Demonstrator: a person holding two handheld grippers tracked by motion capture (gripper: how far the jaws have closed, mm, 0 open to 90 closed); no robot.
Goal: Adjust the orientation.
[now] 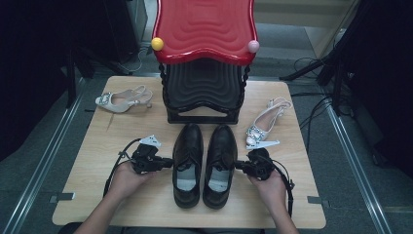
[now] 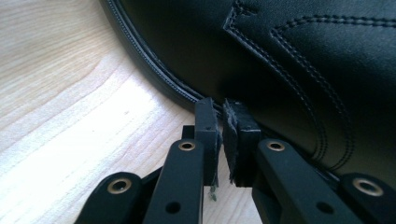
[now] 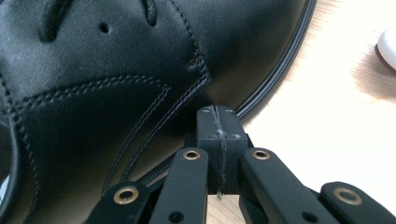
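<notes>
Two black leather lace-up shoes stand side by side in the middle of the wooden table [image 1: 97, 195], toes pointing away from the person. My left gripper [image 1: 170, 162] lies level at the outer side of the left shoe [image 1: 189, 161]. In the left gripper view its jaws [image 2: 222, 105] are almost together with nothing between them, tips right at the welt of that shoe [image 2: 280, 60]. My right gripper [image 1: 237, 165] points at the outer side of the right shoe [image 1: 220, 161]. Its pads [image 3: 217, 112] are pressed flat together, empty, at the sole edge of that shoe [image 3: 116, 70].
A red-topped stand [image 1: 204, 29] with a black lower tier [image 1: 203, 92] rises at the table's back, with a yellow knob [image 1: 157, 44] and a pink one [image 1: 253, 46]. One pale heeled sandal [image 1: 122, 100] lies at the back left, another [image 1: 265, 124] to the right of the shoes.
</notes>
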